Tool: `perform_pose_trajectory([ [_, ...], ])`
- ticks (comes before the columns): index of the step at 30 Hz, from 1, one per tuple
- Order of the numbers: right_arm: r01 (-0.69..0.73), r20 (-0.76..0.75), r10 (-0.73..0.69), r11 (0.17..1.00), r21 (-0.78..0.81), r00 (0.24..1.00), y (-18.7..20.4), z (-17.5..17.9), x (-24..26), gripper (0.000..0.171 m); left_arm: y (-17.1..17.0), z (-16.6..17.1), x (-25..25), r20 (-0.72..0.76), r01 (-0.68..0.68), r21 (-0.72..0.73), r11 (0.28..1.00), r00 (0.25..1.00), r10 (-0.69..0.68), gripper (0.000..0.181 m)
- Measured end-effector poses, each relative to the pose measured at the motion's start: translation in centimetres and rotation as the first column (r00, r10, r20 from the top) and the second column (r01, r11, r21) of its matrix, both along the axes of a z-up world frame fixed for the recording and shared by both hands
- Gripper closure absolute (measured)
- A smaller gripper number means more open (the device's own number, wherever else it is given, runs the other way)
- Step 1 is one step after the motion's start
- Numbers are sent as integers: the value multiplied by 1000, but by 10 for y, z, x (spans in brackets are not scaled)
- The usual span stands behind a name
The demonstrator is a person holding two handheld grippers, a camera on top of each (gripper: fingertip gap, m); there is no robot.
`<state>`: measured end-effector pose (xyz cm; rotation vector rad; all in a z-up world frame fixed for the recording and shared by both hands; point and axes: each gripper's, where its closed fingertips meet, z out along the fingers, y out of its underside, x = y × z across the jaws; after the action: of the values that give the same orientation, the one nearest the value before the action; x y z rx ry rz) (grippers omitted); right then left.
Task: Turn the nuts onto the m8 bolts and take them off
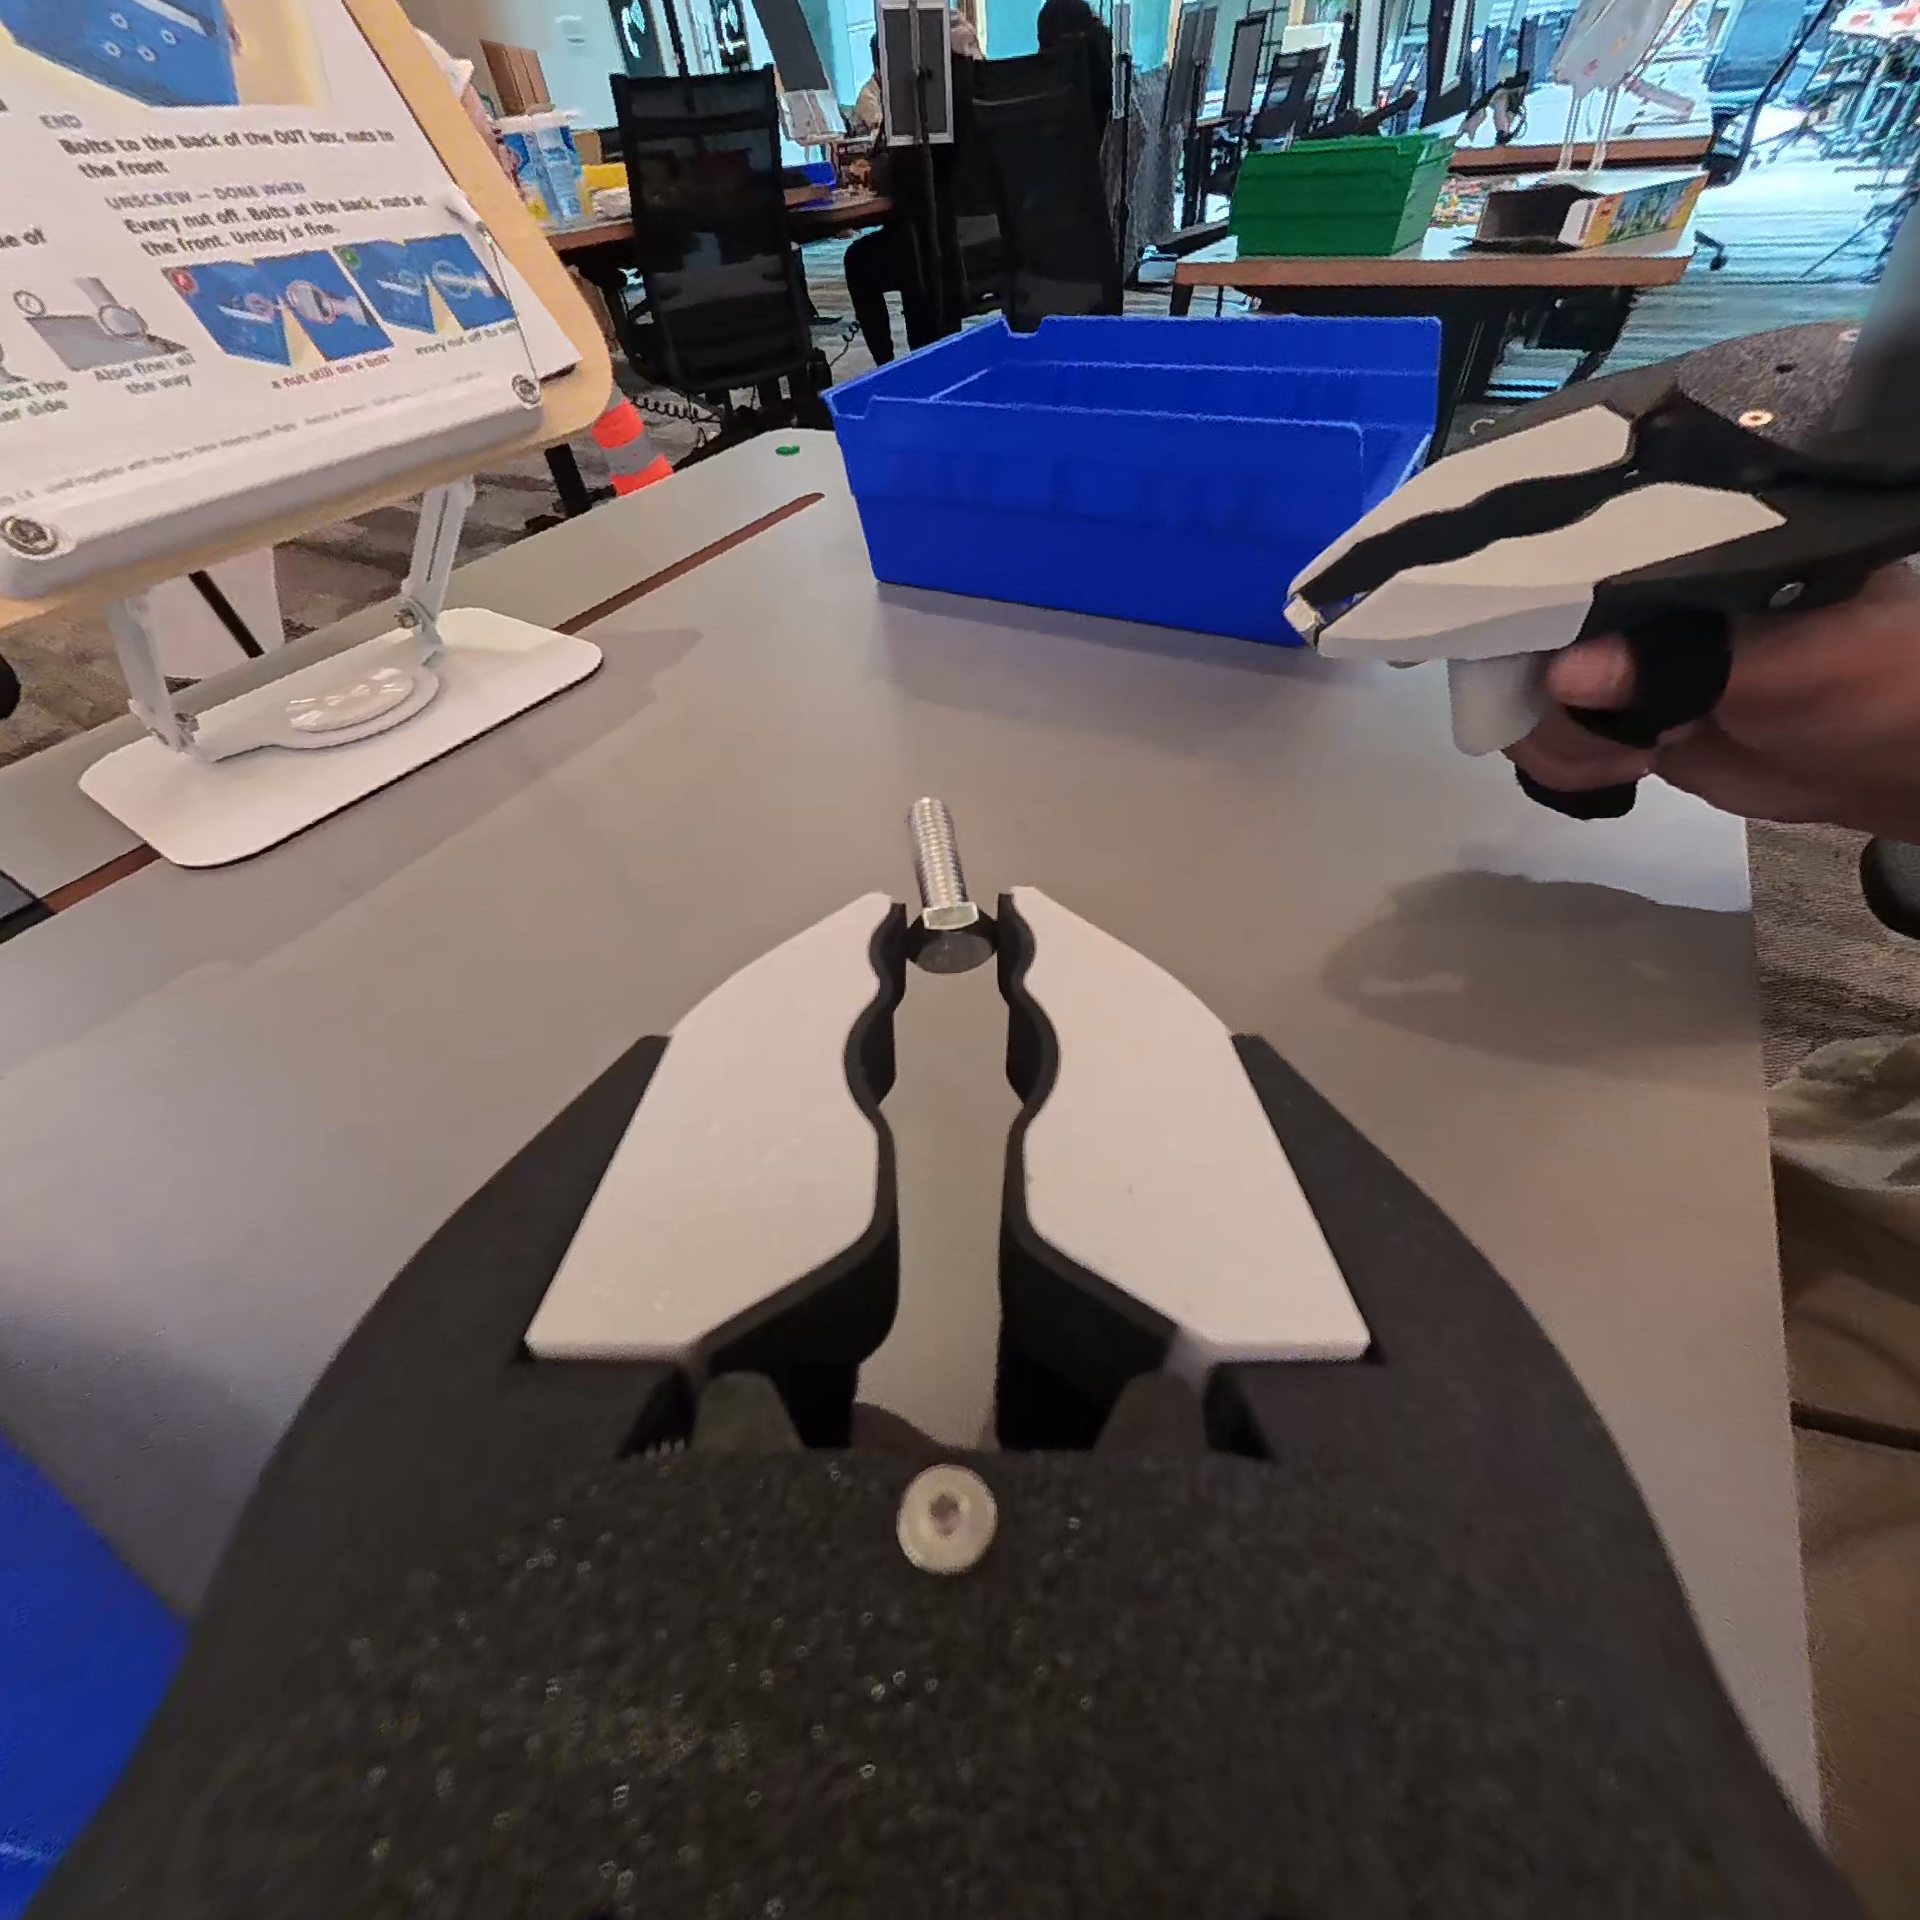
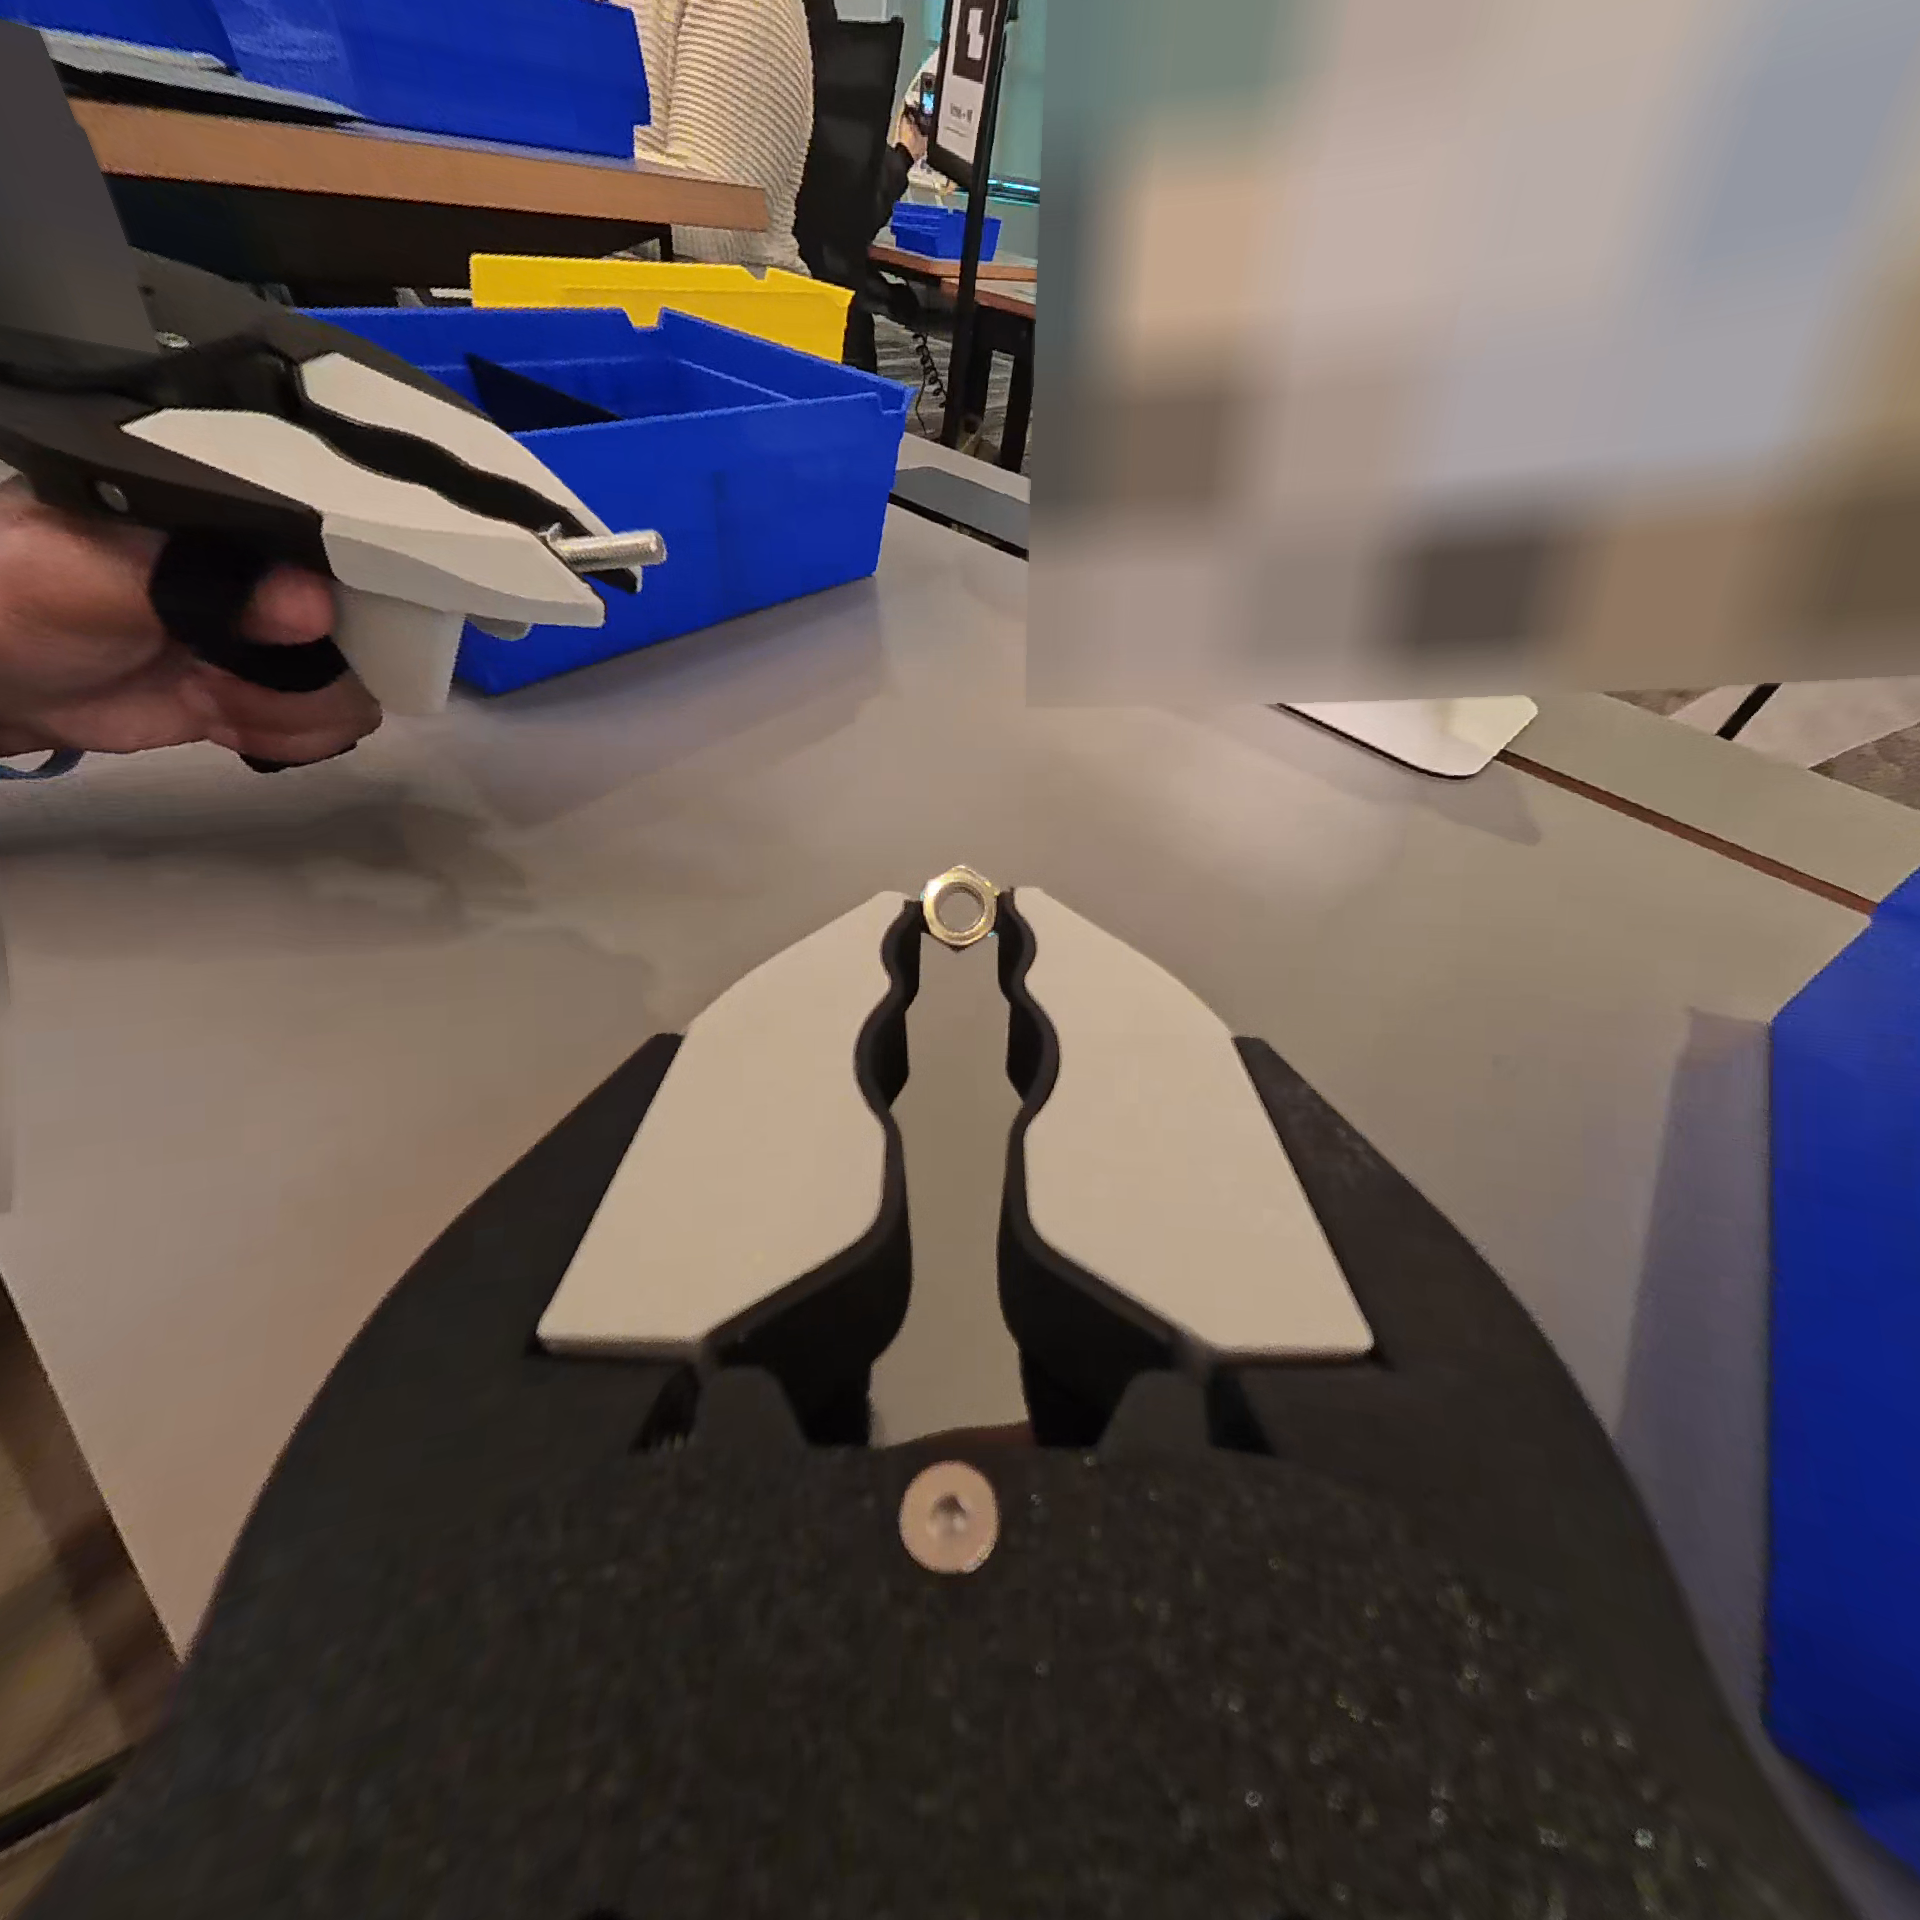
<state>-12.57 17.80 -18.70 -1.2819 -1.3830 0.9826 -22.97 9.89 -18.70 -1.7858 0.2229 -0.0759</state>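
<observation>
Your left gripper [image 1: 951, 914] pinches the bolt [image 1: 938, 868] by its head; your right gripper [image 2: 958, 912] pinches the nut [image 2: 959, 906]. They're well apart, so threading hasn't begun: line hole up with shank.

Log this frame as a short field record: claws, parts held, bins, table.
left claw: shut on bolt, gripped at the head, threaded shank pointing forward
right claw: shut on nut, bore facing the camera
nut on bolt: no, the two claws are apart above the table
blue bin: on table, beyond the left claw
second blue bin: behind the left claw in right wrist view
stand: white, holds an instruction sheet
</observation>
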Motion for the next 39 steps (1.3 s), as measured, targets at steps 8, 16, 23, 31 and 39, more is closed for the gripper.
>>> perform_pose_trajectory([
  [8, -269, -45, 270, 963, 26, 962, 0, 53, -40, 157, 20, 51, -5, 2, 83, 44, 996, 996, -84, 165],
  [16, -680, -151, 664, 701, -216, 732, 2, 125, -98, 157, 56, 117, -3, -35, 280, 122, 952, 960, -278, 165],
  [23, -771, -299, 717, 531, -353, 630, -1, 129, -97, 157, 63, 108, 3, 16, 352, 140, 925, 934, -358, 165],
  [31, -760, -286, 715, 527, -379, 638, 2, 119, -104, 157, 72, 100, 4, 27, 393, 134, 910, 916, -400, 165],
  [39, -774, -307, 724, 491, -400, 618, -2, 116, -106, 157, 73, 98, 5, 38, 403, 148, 903, 910, -412, 165],
])
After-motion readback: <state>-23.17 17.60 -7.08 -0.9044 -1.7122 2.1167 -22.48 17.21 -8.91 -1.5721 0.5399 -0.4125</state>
